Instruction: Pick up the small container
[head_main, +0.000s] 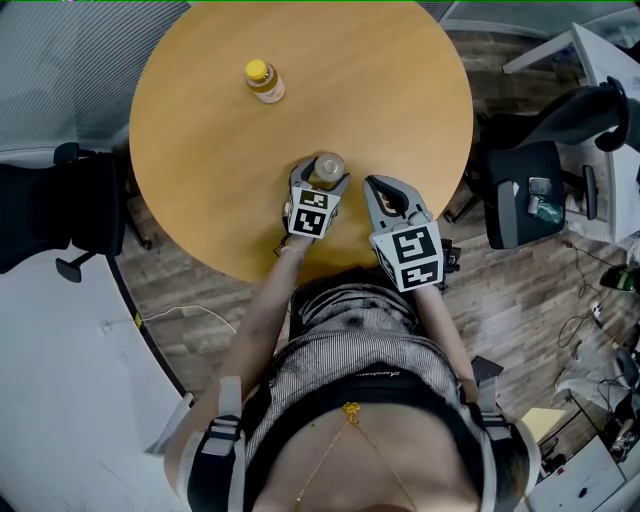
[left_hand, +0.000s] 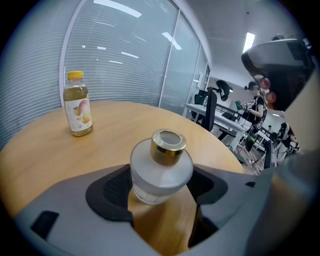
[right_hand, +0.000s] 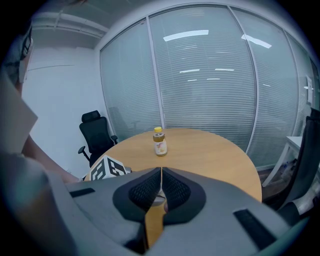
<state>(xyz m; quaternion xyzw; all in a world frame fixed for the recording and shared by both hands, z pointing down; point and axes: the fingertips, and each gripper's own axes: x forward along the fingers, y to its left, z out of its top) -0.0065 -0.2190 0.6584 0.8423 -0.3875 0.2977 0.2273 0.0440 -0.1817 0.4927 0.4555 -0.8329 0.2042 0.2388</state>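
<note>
Between the left gripper's dark mesh pads stands the small container, near the table edge closest to me. It is a squat round bottle of frosted white glass with a shiny gold collar open at the top. Both pads look pressed against its sides, so I read the left claw as clenched on it, with its base apparently on the wood.

I judge it rigid and fairly heavy for its size. Glass that smooth could slip on a curved wall, and it would chip or break if dropped. I would hold it low on the widest part of the body, never by the collar, and keep it upright in case there is liquid inside.

My right gripper hovers just beside it, jaws closed together on nothing.

Outward lies the round wooden table, matte and smooth. A yellow-capped juice bottle stands well apart on the far side. Beyond are a black office chair and blind-covered glass walls.
</note>
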